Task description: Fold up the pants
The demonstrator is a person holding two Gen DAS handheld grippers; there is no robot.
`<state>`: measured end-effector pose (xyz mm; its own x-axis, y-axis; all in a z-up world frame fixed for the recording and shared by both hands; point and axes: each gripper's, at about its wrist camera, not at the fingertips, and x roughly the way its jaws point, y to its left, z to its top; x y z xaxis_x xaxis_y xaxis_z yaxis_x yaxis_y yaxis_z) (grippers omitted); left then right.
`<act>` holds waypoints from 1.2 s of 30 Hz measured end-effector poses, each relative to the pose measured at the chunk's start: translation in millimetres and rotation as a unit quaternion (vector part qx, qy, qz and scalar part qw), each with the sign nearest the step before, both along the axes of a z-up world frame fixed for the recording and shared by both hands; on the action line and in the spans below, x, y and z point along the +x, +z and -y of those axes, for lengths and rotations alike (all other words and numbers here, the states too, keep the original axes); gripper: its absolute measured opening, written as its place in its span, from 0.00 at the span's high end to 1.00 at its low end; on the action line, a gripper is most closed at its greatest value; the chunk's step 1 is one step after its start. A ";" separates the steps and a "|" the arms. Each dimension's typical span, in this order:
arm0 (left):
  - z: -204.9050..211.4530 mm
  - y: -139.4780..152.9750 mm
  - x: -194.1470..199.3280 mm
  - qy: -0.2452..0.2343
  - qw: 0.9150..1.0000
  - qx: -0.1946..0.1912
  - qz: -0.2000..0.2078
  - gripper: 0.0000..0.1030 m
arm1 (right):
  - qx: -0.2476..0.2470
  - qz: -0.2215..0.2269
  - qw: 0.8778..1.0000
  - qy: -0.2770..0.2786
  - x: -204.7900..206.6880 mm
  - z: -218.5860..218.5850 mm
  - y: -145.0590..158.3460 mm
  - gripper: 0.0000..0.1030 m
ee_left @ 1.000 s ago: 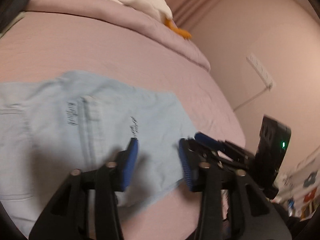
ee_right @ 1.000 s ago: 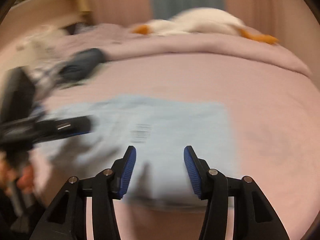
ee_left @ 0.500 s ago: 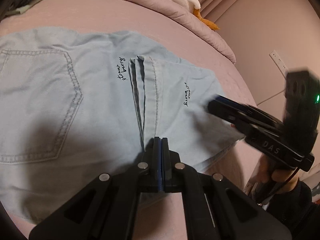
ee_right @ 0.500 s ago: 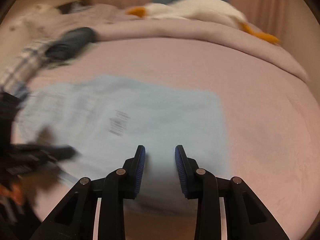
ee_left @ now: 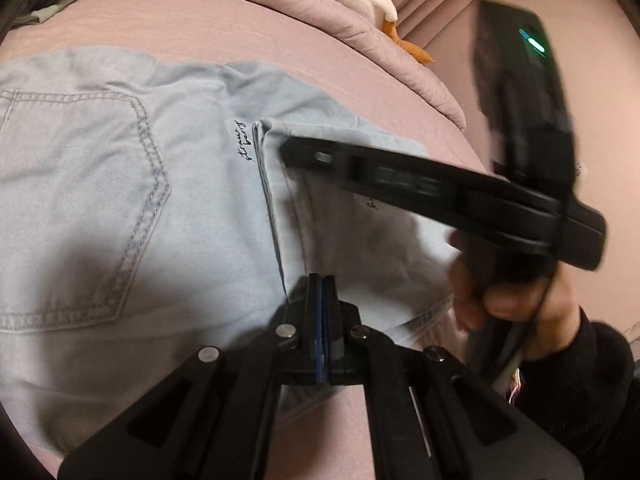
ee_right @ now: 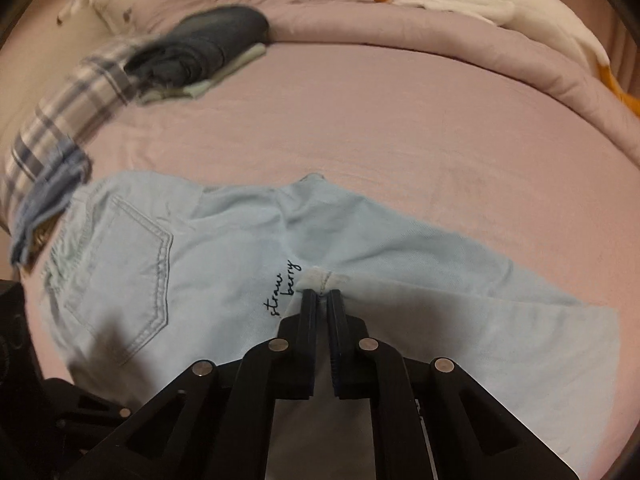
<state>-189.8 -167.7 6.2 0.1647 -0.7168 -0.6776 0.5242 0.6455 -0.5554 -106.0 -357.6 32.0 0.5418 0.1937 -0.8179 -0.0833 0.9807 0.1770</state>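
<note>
Pants [ee_right: 208,276] — light blue denim — lie flat on the pink bed [ee_right: 380,120], back pocket up. Left gripper [ee_left: 322,280] is pinched tight on the near hem edge. Right gripper [ee_right: 321,294] is closing on the far hem corner, beside the "strawberry" writing [ee_right: 285,288].

Beyond my light blue denim pants [ee_right: 224,264], the bare pink bedsheet [ee_right: 380,120] gives open passage. The dark folded jeans [ee_right: 204,48], plaid cloth [ee_right: 76,104] and white plush goose [ee_right: 480,0] crowd its far edges.
</note>
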 end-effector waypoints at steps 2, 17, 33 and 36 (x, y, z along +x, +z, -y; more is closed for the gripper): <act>-0.3 0.3 0.2 0.001 1.000 0.000 -0.002 0.97 | 0.013 0.009 1.000 -0.022 -18.8 9.6 7.5 0.92; -9.8 13.8 -6.7 0.012 1.000 0.011 -0.004 0.80 | -0.053 0.012 0.994 -0.100 -159.3 30.1 2.5 0.91; -197.7 2.3 -29.1 0.250 0.952 -0.124 -0.122 0.41 | -0.005 0.056 0.997 -0.048 -136.4 -23.6 9.0 0.77; -198.9 -4.3 -19.9 0.282 0.937 -0.154 -0.141 0.39 | -0.008 0.057 0.998 -0.034 -133.6 -34.9 9.3 0.77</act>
